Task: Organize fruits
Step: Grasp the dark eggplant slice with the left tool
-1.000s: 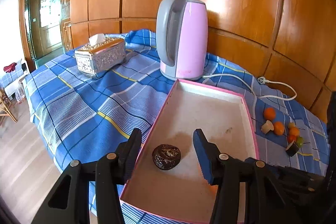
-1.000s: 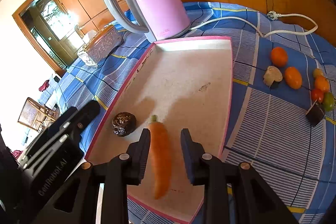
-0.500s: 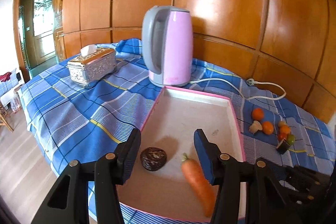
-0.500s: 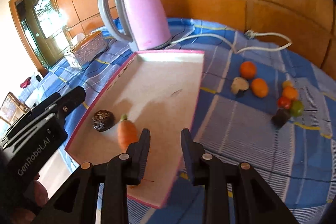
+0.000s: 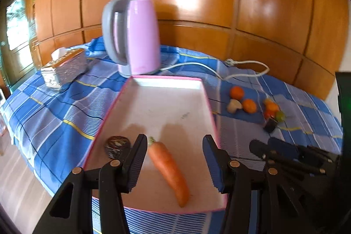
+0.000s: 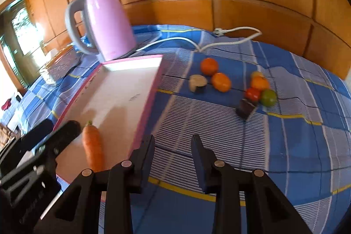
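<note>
A pink-rimmed white tray [image 5: 169,78] lies on the blue checked cloth. In it lie a carrot [image 5: 169,170] and a dark wrinkled fruit [image 5: 116,146]. My left gripper [image 5: 174,146] is open and empty, above the tray's near end with the carrot between its fingers' line. My right gripper [image 6: 173,145] is open and empty, over the cloth right of the tray [image 6: 151,89]; the carrot [image 6: 93,146] lies to its left. Loose pieces sit on the cloth: two oranges [image 6: 216,74], a mushroom [image 6: 197,82], a red tomato [image 6: 252,93], a green fruit [image 6: 268,98], a dark piece [image 6: 245,110].
A pink kettle [image 5: 133,34] stands behind the tray, its white cord [image 5: 219,71] running right across the cloth. A silver tissue box [image 5: 65,67] sits at the left. Wooden panels back the table. The table's edge drops to the floor at left.
My right gripper let go of the carrot in the tray, pulled back and swung right over the cloth. My left gripper drew back and turned right; the carrot now lies before it.
</note>
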A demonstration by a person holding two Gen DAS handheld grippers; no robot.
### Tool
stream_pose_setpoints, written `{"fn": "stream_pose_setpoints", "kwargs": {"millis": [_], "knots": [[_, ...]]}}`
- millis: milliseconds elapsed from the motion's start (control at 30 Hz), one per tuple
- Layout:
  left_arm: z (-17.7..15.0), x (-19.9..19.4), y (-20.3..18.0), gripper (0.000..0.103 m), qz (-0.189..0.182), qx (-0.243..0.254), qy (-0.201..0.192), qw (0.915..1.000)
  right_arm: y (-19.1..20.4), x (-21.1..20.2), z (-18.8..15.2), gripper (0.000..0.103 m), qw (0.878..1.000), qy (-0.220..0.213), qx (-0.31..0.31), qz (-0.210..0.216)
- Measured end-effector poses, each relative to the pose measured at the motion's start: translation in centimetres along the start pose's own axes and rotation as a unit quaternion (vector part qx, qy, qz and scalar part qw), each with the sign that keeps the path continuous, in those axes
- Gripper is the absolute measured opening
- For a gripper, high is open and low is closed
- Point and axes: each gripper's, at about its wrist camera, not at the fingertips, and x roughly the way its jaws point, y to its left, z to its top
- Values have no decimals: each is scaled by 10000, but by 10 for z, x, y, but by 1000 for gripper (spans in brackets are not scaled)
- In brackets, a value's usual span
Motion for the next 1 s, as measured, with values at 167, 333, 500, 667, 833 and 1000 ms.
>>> {"fn": "stream_pose_setpoints", "kwargs": {"millis": [167, 333, 500, 667, 833, 1000], "knots": [[-3, 0, -12, 53, -90, 99, 91, 9999, -14, -8, -2, 34, 9995, -167, -5, -275], [-3, 0, -24, 53, -167, 269, 137, 9994, -30, -10, -5, 34, 9987, -231, 101, -443], [-1, 2, -44, 53, -249, 538, 167, 9981, -47, -9, -9, 34, 9978, -203, 261, -571], [2, 10, -62, 53, -535, 679, 297, 9958, -64, -8, -11, 34, 9962, -171, 379, -761], [2, 25, -79, 41, -883, 744, 562, 9917, -87, -3, -16, 34, 9937, -79, 638, -917], [3, 44, -93, 34, -1131, 633, 861, 9878, -102, -1, -18, 34, 9915, -51, 795, -1032]]}}
